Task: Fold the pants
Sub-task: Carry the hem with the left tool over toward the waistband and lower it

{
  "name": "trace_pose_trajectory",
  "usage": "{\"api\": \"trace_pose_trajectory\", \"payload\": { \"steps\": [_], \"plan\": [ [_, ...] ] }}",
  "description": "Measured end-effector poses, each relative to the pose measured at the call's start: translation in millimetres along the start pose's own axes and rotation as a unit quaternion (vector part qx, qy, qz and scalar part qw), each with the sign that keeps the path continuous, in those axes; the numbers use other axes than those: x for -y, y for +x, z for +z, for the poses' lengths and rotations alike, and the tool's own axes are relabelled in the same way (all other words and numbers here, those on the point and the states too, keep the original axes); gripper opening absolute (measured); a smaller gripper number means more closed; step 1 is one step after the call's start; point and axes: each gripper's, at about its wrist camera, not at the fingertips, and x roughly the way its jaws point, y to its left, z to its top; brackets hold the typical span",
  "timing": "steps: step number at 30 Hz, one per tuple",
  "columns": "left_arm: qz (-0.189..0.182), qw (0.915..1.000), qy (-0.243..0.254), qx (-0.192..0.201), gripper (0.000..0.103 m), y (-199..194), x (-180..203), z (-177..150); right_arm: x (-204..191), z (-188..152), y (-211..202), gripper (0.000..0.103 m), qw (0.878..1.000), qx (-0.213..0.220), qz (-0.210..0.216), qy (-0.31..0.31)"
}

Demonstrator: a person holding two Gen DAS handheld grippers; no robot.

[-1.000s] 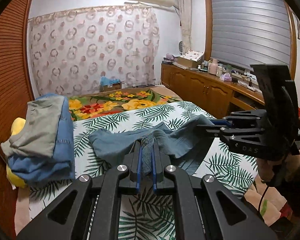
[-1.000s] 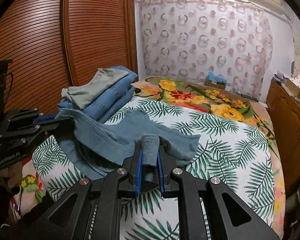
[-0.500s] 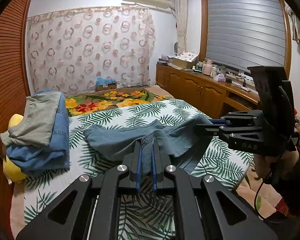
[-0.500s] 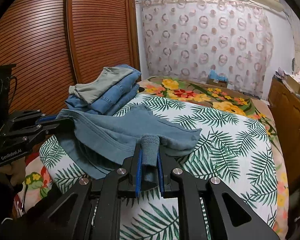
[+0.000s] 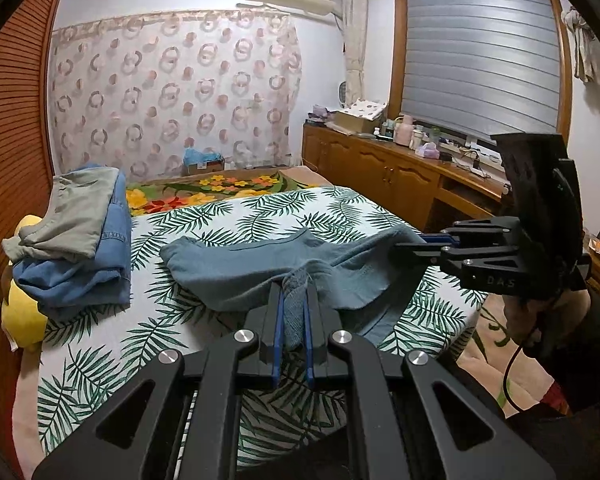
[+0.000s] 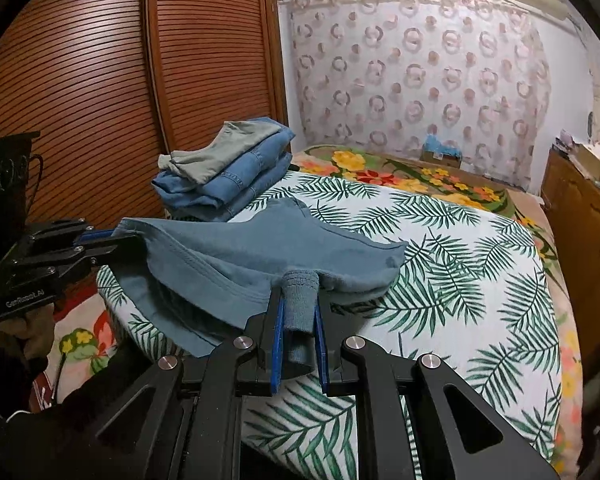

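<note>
A pair of blue-grey pants (image 5: 240, 268) is stretched between my two grippers over the near part of the bed, its far half resting on the palm-leaf sheet (image 5: 284, 212). In the left wrist view my left gripper (image 5: 293, 286) is shut on a bunched fold of the pants. My right gripper (image 5: 400, 245) comes in from the right, pinching the other end. The right wrist view shows my right gripper (image 6: 299, 284) shut on a rolled bit of the pants (image 6: 240, 252), with my left gripper (image 6: 116, 238) holding the left corner.
A stack of folded denim and grey clothes (image 5: 80, 236) sits at the bed's left side by the slatted wardrobe doors (image 6: 100, 80). A floral blanket (image 6: 400, 176) covers the far end. Wooden cabinets (image 5: 396, 176) line the right wall. A yellow cushion (image 5: 20, 312) lies under the stack.
Both grippers have drawn back toward the near edge of the bed and a little down, pulling the pants along. The cloth now lies longer and flatter on the sheet.
</note>
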Motion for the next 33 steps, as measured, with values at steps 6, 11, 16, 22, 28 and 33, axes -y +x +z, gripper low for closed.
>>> {"api": "trace_pose_trajectory", "payload": {
  "steps": [6,11,16,22,28,33],
  "plan": [
    [-0.003,1.0,0.006,0.005,0.009,-5,5,-1,-3,-3,-9,0.014,1.0,0.004,0.002,-0.001],
    [-0.006,0.9999,0.008,0.002,0.009,-9,8,-5,-4,-11,-16,0.014,1.0,0.007,0.001,-0.002],
    [-0.013,0.9997,0.011,-0.015,0.009,-8,12,-15,-6,-17,-21,0.014,1.0,0.006,0.003,-0.001],
    [-0.018,0.9993,0.003,-0.034,0.009,0,10,-27,-7,-28,-16,0.014,1.0,-0.009,0.005,0.001],
    [-0.022,0.9983,-0.002,-0.054,0.009,12,10,-37,-6,-31,-3,0.014,1.0,-0.028,0.003,0.006],
    [-0.015,0.9987,-0.006,-0.049,0.009,18,4,-34,-4,-25,2,0.014,1.0,-0.027,-0.001,0.007]
  ]
}}
